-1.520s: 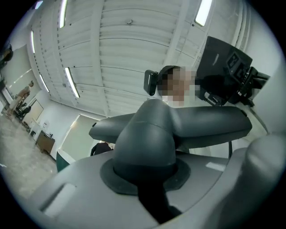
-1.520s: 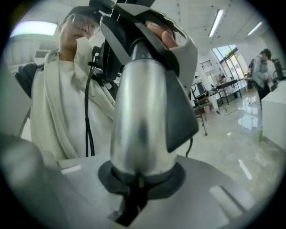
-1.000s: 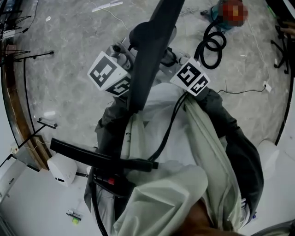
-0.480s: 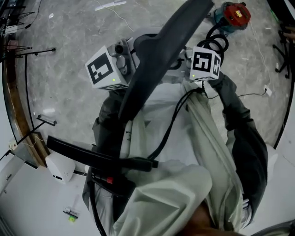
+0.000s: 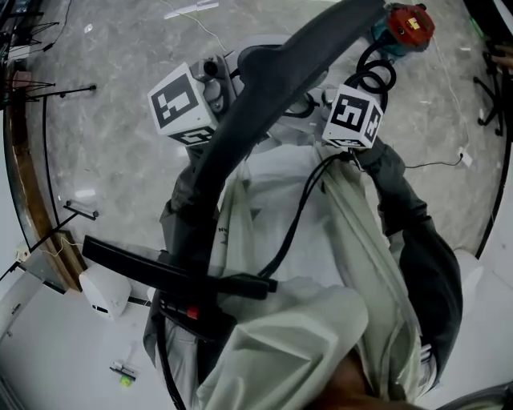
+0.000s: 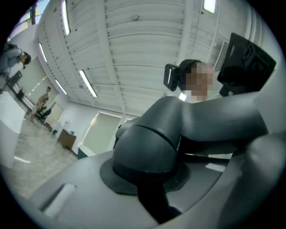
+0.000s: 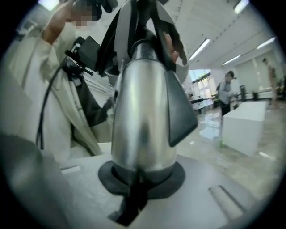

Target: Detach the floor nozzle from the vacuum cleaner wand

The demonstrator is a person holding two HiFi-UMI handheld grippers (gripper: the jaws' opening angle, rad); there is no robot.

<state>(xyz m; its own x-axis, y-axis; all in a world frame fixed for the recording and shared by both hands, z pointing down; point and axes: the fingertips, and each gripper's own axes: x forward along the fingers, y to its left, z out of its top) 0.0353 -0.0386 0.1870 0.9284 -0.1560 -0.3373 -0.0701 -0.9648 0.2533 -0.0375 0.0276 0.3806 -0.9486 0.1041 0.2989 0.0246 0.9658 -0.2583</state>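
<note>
In the head view the long dark grey floor nozzle [image 5: 264, 104] slants from the top right down to my chest, held up between both grippers. The left gripper's marker cube [image 5: 178, 104] is on its left and the right gripper's cube [image 5: 353, 116] on its right; the fingertips are hidden behind it. In the left gripper view the left gripper [image 6: 149, 190] is shut on the nozzle's dark rounded neck [image 6: 147, 147]. In the right gripper view the right gripper [image 7: 136, 188] is shut on the silvery wand end [image 7: 140, 116], which carries a dark latch [image 7: 178, 112]. The joint between the two is hidden.
A red and teal tool [image 5: 405, 24] with a coiled black hose [image 5: 369, 76] lies on the marble floor ahead. A white box [image 5: 104, 292] and black stands [image 5: 76, 212] are at the left, a thin cable [image 5: 433, 160] at the right. Other people stand far off [image 7: 228, 91].
The nozzle has swung so its far end moved toward the right of the head view. Both marker cubes rose slightly and turned with it. Both grips stayed closed.
</note>
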